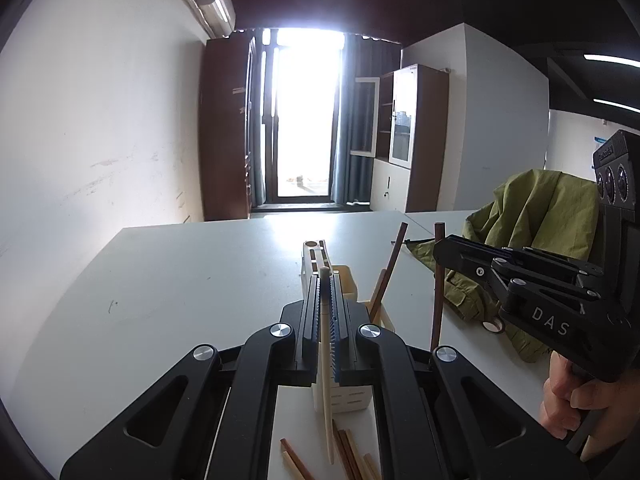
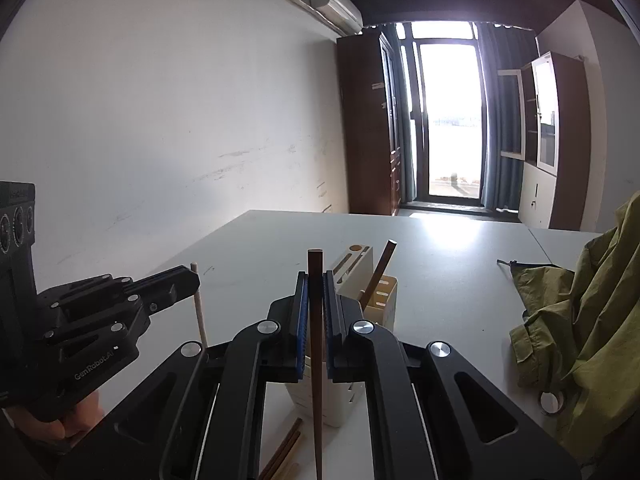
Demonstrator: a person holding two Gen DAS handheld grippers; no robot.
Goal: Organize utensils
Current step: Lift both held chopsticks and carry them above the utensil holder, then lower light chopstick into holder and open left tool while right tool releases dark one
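Fingers [image 1: 329, 312] clamp pale chopstick [image 1: 326, 364] upright; right fingers [image 2: 316, 312] clamp dark chopstick [image 2: 317, 360]

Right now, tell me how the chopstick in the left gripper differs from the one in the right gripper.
The pale chopstick is cream-coloured; the dark chopstick is deep brown. The pale chopstick looks round and tapers to a point at its lower end; the dark chopstick looks squarer at its top end. Both stand roughly upright, clamped in shut jaws, the pale one in the left gripper, the dark one in the right gripper, above the table.
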